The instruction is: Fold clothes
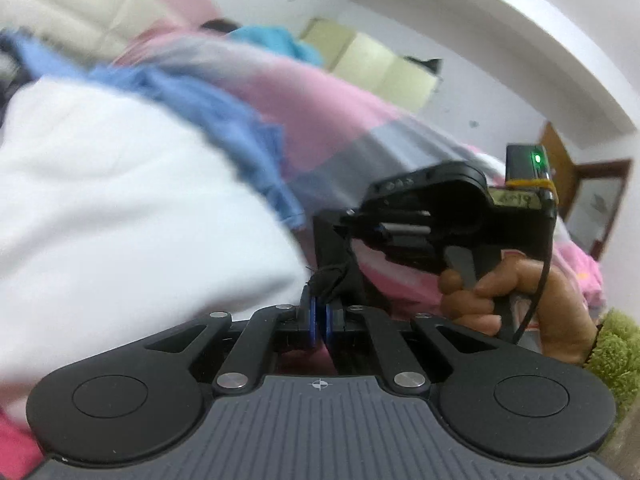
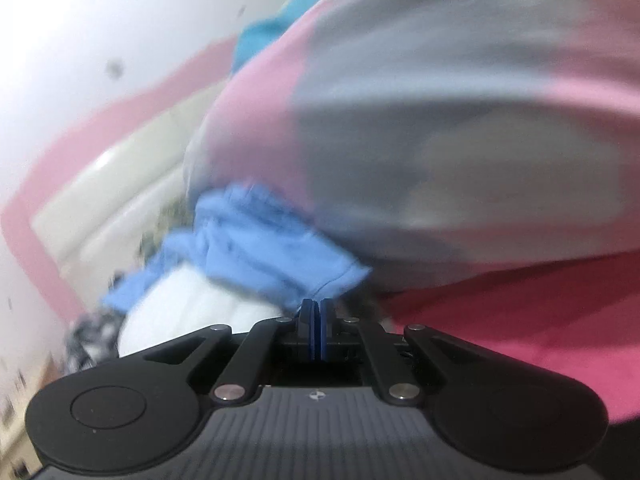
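In the left wrist view my left gripper (image 1: 320, 314) is shut, and a small fold of black cloth (image 1: 326, 280) sits pinched at its blue pads (image 1: 310, 320). A white garment (image 1: 120, 200) bulges to its left, with a crumpled blue garment (image 1: 224, 112) on top. My right gripper's black body (image 1: 440, 208) is close on the right, held by a hand (image 1: 500, 292); its tips are hidden. In the right wrist view my right gripper (image 2: 318, 314) is shut, right below the blue garment's hem (image 2: 280, 248). Blur hides whether it nips any cloth.
A pink and grey blanket (image 2: 440, 120) is heaped behind the clothes. Magenta fabric (image 2: 520, 320) lies at the right. A teal cloth (image 1: 276, 40) and cream cushions (image 1: 380, 68) are farther back by the white wall. A green fuzzy sleeve (image 1: 616, 344) covers the wrist.
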The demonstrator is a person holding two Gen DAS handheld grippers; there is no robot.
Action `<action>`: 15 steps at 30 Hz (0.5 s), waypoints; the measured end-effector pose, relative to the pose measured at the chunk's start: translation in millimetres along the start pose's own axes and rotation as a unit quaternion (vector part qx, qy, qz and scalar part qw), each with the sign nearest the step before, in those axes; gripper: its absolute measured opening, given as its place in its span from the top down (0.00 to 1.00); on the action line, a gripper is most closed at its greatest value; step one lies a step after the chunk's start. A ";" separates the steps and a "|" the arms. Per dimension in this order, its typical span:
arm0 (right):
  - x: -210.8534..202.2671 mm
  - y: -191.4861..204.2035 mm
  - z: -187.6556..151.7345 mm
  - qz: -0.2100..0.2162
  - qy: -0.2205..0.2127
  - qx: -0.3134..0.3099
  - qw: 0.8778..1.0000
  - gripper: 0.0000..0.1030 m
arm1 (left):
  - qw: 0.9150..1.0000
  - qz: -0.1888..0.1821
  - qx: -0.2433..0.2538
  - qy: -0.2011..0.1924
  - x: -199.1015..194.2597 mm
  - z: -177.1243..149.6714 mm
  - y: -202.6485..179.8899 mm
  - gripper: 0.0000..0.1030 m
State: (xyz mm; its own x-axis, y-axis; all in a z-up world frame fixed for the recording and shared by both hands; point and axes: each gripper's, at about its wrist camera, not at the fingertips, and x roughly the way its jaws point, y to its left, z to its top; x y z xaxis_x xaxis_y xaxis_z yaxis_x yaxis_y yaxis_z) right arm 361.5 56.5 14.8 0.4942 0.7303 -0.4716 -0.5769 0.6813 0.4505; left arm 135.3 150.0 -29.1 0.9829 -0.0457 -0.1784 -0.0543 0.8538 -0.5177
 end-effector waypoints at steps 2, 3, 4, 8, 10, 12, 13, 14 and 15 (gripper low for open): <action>20.4 11.3 -1.0 0.000 0.023 -0.032 0.999 0.98 | 1.000 0.002 -0.024 0.005 -0.2 0.6 7.4 0.98; 29.6 16.8 -2.8 -0.006 0.030 -0.052 0.998 0.98 | 0.999 0.000 -0.036 0.004 -1.0 1.6 10.6 0.97; 38.3 21.8 -4.5 -0.011 0.037 -0.070 0.997 0.98 | 0.999 0.000 -0.044 0.001 -2.3 2.2 13.3 0.97; 45.6 19.6 -3.6 0.002 0.030 -0.063 0.998 0.96 | 0.997 -0.002 -0.071 -0.005 -6.4 5.2 20.6 0.97; 36.7 11.7 1.3 0.015 0.010 -0.040 0.999 0.96 | 0.997 -0.004 -0.080 -0.004 -7.8 5.7 21.9 0.97; 20.0 3.4 6.2 0.019 -0.015 -0.018 1.000 0.95 | 0.996 -0.008 -0.090 -0.003 -6.9 6.9 24.5 0.97; 10.7 1.0 7.3 0.016 -0.025 -0.015 0.999 0.95 | 0.995 -0.011 -0.095 -0.003 -5.7 7.7 26.0 0.96; 2.4 -0.7 7.7 0.013 -0.030 -0.015 0.999 0.95 | 0.995 -0.013 -0.100 -0.003 -4.9 8.5 27.5 0.96; -7.9 -2.9 6.7 0.008 -0.032 -0.017 0.999 0.95 | 0.994 -0.016 -0.106 -0.001 -4.6 9.2 28.8 0.96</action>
State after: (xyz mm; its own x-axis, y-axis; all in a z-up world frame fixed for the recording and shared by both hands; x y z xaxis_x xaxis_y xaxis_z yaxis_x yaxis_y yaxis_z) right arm 363.7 49.0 22.3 0.5247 0.7432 -0.4152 -0.6058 0.6686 0.4313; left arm 130.9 179.5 -35.5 0.9851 -0.0690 -0.1578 -0.0594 0.7239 -0.6874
